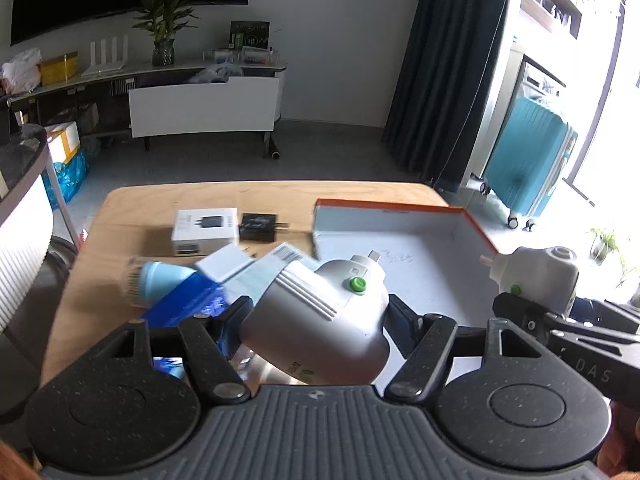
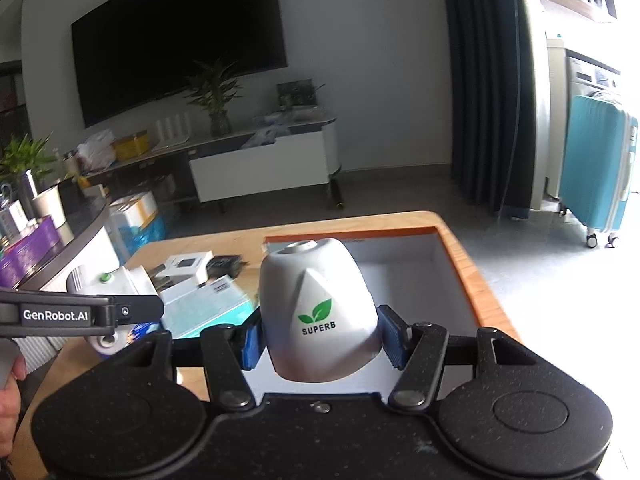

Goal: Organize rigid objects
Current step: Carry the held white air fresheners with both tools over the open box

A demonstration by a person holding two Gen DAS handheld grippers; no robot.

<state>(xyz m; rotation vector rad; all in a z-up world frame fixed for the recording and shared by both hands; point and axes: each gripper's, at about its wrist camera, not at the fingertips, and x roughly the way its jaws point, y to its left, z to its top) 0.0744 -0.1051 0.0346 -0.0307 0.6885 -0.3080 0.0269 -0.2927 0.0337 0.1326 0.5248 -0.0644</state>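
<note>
I have both sets of fingers pinching a white plastic device, left (image 1: 316, 316) and right (image 2: 320, 332), lifted over the desk (image 1: 132, 216) beside the open box (image 1: 400, 232); their shells look hard, light and slick, so I grip the broad lower body

A big dark screen (image 2: 180, 48) is hanging on the white wall (image 1: 340, 20), and everything else is arranging itself around it. Just below it a long low console (image 1: 160, 80) is running along the wall, carrying a potted plant (image 1: 164, 20) that is standing under the screen's lower edge. Right of the screen, dark curtains (image 1: 452, 60) are falling to the grey floor (image 1: 320, 148). Farther right, daylight is pouring in hard, washing over a teal suitcase (image 2: 600, 168) that is standing upright by the bright opening.
</note>
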